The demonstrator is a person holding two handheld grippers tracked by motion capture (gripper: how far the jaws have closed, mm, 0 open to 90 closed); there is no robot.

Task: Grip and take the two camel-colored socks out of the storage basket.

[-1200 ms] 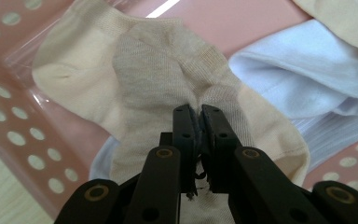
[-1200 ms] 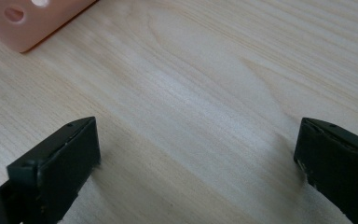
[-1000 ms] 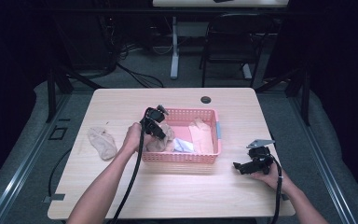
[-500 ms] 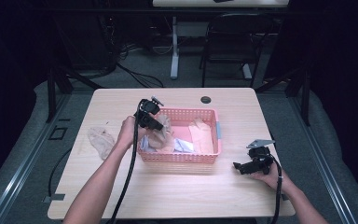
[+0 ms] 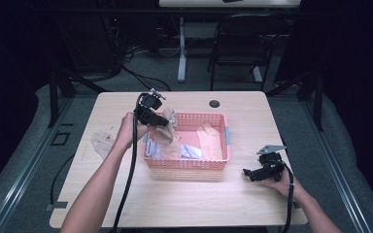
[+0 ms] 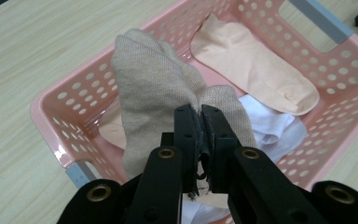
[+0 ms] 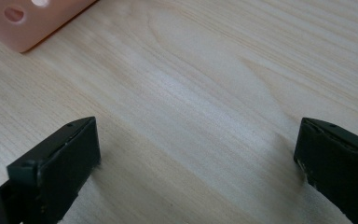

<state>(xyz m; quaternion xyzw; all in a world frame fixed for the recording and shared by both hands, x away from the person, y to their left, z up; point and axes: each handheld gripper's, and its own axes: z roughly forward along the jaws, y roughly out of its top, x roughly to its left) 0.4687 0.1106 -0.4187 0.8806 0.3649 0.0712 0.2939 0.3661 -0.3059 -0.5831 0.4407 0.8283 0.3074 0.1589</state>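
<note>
Sock: tan knit, pinched at a fold by the left gripper, lifted over the left end of the basket; its free end hangs down inside the rim.
Left gripper: fingers pressed together on the sock, cloth bunched between them; in the high view it is held above the basket's left end.
Basket: pink, perforated, grey handles; sits mid-worktop.
Basket contents: peach sock lying flat at the far side, white cloth beside it, under the lifted sock.
Right gripper: fingers spread wide, nothing between them, low over bare wood; in the high view it is right of the basket, apart from it.
Worktop: pale wood; another tan garment lies left of the basket; small dark disc near the far edge.
</note>
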